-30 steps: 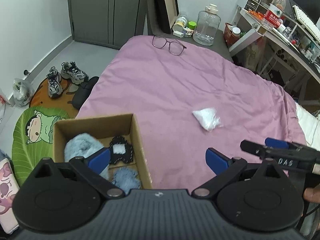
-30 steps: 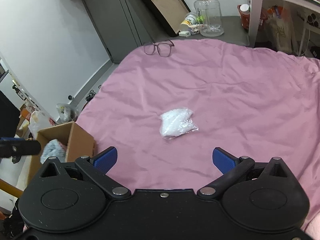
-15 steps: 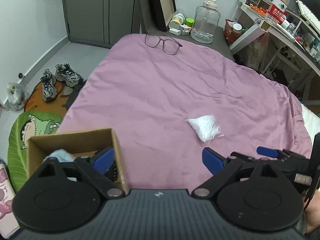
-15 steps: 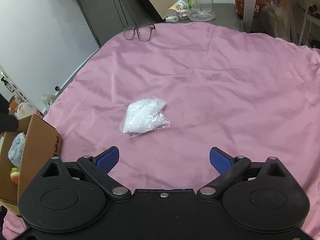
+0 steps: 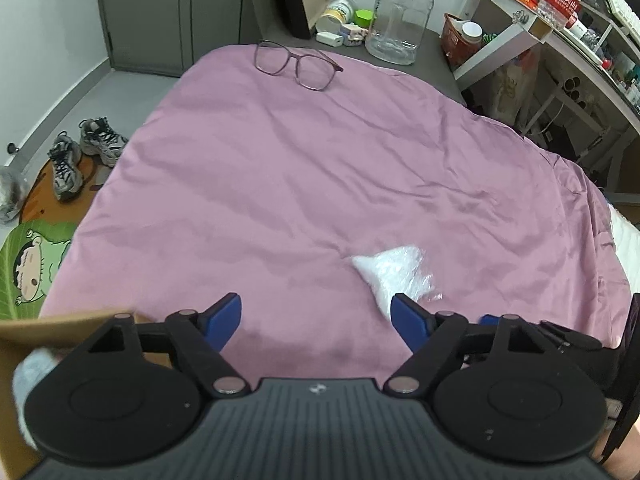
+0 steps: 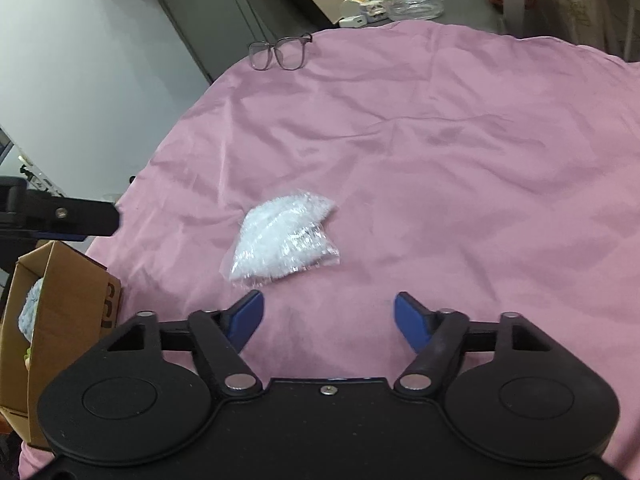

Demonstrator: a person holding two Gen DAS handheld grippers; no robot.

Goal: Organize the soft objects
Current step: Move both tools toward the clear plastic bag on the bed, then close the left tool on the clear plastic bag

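Note:
A clear plastic bag of white fluff lies on the pink bedspread. My right gripper hovers just short of it, jaws closing with only sheet between them. The same bag shows in the left wrist view, just past the right fingertip of my left gripper, whose jaws are also closing on nothing. A cardboard box with a pale blue fluffy item inside stands at the bed's left edge; its rim peeks out behind my left gripper.
Glasses lie at the far end of the bed. Beyond them stand a large clear jug and small containers. A desk with shelves runs along the right. Sneakers and a cartoon mat are on the floor at left.
Both grippers have moved forward and down over the bed, and their jaws have narrowed. The bag now looks larger and nearer; the box has slid to the left edge of both views.

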